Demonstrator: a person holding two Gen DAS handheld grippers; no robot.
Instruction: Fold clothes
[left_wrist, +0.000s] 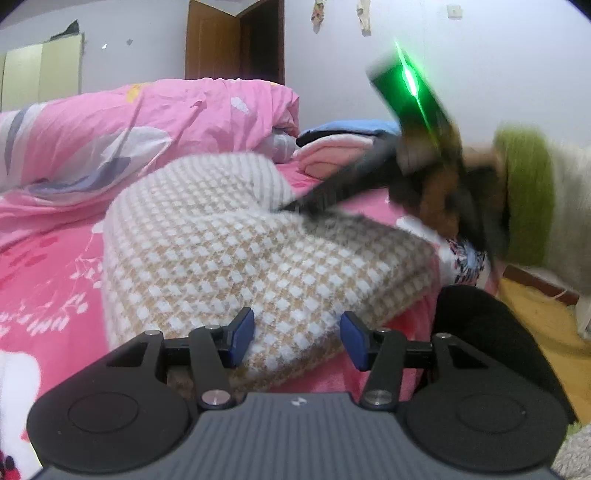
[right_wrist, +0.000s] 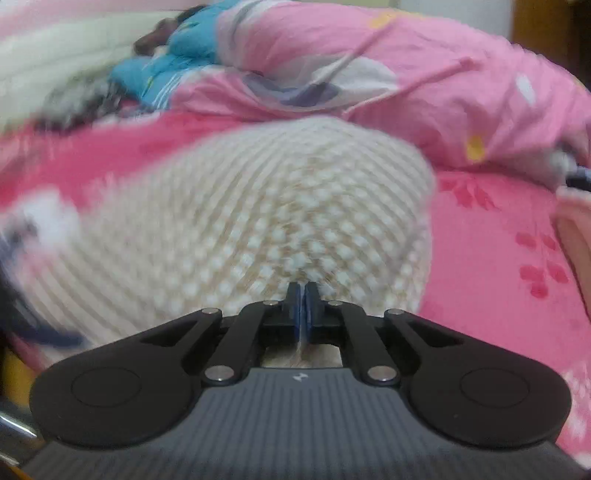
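Left gripper (left_wrist: 297, 341): fingers spread, empty, just over sweater (left_wrist: 229, 251).
Right gripper (right_wrist: 303, 308): clamped on sweater fabric.
Sweater: lies on pink bed (left_wrist: 48, 266).

Home bedroom. Bed (left_wrist: 44, 258) under a pink floral sheet fills lower left; rumpled pink duvet (left_wrist: 147, 125) heaped at centre left. Pale green wardrobe (left_wrist: 40, 70) far upper left, brown wooden door (left_wrist: 229, 40) top centre, folded clothes stack (left_wrist: 332, 147) mid-frame, yellow wood floor (left_wrist: 535, 317) lower right.
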